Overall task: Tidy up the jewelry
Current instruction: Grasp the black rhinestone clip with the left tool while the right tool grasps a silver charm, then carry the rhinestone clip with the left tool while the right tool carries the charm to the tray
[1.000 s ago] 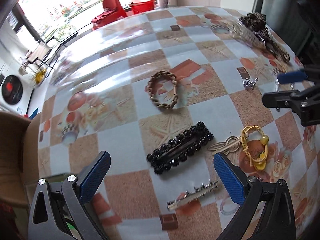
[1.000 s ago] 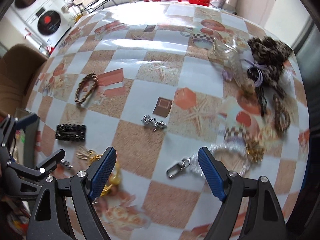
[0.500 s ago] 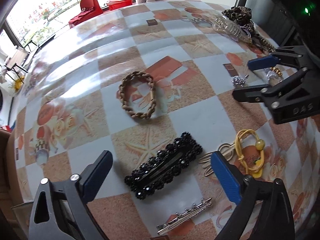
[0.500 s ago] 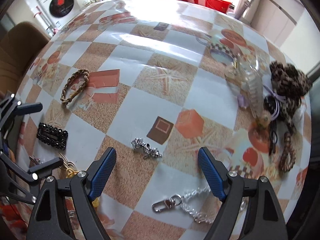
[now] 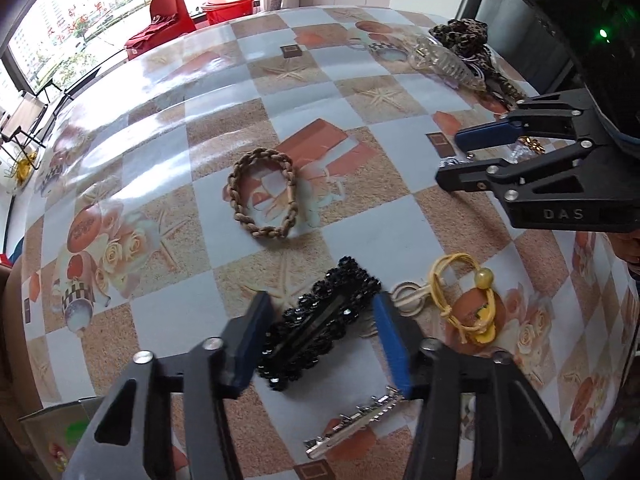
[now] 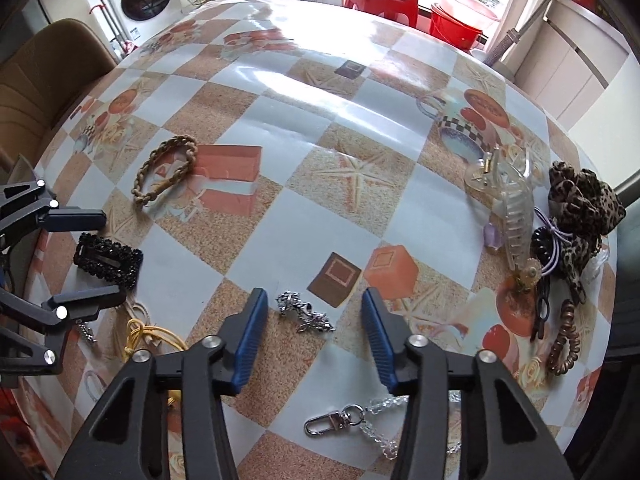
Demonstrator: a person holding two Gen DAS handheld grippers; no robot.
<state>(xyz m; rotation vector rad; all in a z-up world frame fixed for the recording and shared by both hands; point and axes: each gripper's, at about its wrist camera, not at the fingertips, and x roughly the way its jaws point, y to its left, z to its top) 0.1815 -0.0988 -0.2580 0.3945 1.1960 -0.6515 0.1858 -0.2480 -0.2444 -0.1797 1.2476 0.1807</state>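
Left wrist view: left claw [image 5: 324, 334] fingers partly hide the black clip [image 5: 320, 322].

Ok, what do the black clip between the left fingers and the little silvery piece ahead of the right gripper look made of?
Black clip: a dark metal bar edged with faceted black beads, glass or plastic, judging by their glossy glints. Silvery piece: probably metal set with small clear stones; it sparkles, but it is too small to be sure.

Black tool [image 5: 324, 340], blue pads [image 5: 252, 344]
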